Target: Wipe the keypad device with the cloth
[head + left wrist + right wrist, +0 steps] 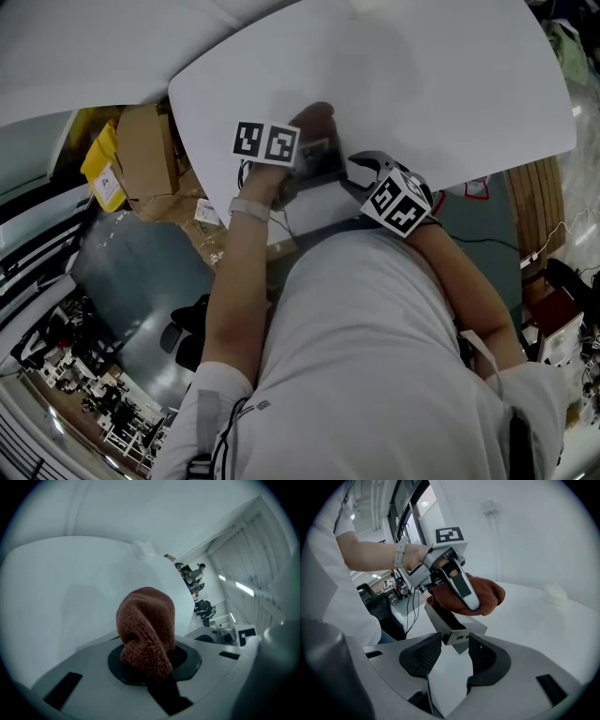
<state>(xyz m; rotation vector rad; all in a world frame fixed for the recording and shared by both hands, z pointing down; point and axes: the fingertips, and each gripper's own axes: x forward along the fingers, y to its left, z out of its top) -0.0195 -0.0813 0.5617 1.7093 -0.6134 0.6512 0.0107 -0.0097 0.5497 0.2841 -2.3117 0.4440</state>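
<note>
The keypad device (449,620), a slim grey box, is off the white table (543,630), its near end clamped between my right gripper's (454,642) jaws. A reddish-brown cloth (487,596) is bunched in my left gripper (461,590), which is shut on it and presses it onto the device's far top. In the left gripper view the cloth (146,632) bulges out between the jaws and hides the device. From the head view, the cloth (317,116), the device (319,159), my left gripper (302,141) and my right gripper (361,173) meet near the table's front edge.
A small white crumpled object (143,550) lies far across the table; the same white object (555,593) shows in the right gripper view. Cardboard boxes (145,155) and yellow packs sit on the floor to the left. A wicker basket (534,202) stands to the right. People stand in the distance (194,576).
</note>
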